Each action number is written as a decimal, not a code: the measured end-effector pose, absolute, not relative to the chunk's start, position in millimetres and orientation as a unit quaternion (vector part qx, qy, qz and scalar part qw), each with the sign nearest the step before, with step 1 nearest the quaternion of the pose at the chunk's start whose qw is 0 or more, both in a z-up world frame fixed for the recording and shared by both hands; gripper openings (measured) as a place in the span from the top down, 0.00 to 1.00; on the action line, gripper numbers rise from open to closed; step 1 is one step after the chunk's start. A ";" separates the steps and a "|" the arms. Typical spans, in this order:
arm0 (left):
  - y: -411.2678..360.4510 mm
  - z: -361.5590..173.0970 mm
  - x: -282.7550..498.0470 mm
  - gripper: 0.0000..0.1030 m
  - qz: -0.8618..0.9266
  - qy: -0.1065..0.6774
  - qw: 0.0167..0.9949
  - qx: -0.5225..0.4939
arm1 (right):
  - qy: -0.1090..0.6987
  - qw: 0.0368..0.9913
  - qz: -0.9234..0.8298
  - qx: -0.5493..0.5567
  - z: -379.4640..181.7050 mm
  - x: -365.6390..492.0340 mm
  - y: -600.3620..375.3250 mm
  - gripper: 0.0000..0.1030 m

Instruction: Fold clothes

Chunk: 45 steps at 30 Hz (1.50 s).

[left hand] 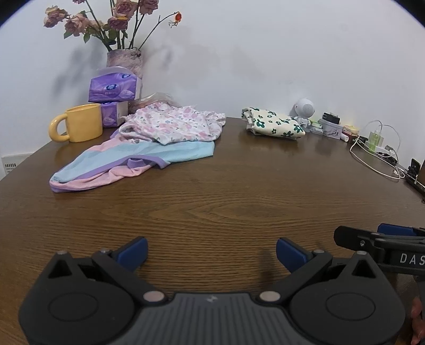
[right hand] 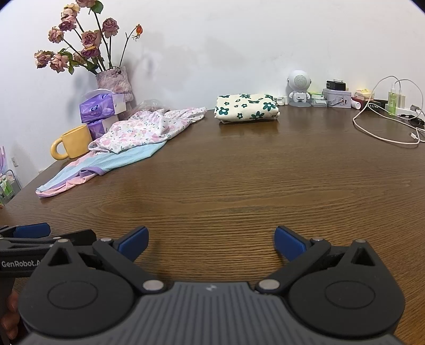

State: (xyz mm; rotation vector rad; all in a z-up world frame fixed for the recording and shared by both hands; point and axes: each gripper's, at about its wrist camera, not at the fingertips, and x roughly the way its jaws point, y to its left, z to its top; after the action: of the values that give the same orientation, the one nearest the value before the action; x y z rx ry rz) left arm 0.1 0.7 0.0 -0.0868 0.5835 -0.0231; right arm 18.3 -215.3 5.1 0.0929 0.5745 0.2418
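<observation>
Rose tops (left hand: 117, 10) cut off by top edge in left wrist view. Lower tissue pack (left hand: 113, 114) partly hidden behind yellow mug (left hand: 82, 122). Pastel garment (left hand: 127, 162) partly buried under floral one (left hand: 170, 124). Small clutter (left hand: 332, 127) by wall at right too tiny to identify. Right gripper (left hand: 382, 246) cropped at right edge; black object (left hand: 414, 172) there also cut off.

A dark brown wood-grain table (right hand: 239, 191) is seen bearing a pastel striped garment (right hand: 87, 169), a folded cream floral cloth (right hand: 247, 107) and a yellow ceramic mug (right hand: 73, 142).
</observation>
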 end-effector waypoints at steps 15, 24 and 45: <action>1.4 -4.8 2.8 0.00 -0.010 0.291 0.956 -0.040 | 0.285 0.950 0.121 0.047 5.8 19.0 -216.1 0.00; 0.7 -5.7 1.5 0.00 -0.011 0.291 0.956 -0.041 | 0.286 0.949 0.121 0.048 5.8 18.3 -216.0 0.00; 2.4 -3.9 1.5 0.00 -0.014 0.292 0.955 -0.046 | 0.284 0.950 0.119 0.046 4.5 19.3 -213.9 0.00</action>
State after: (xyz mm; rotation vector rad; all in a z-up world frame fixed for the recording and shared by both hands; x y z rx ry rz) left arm 1.5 2.4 -3.9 -0.0927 0.5918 -0.0287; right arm 19.3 -213.9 4.5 0.0939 0.5775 0.2416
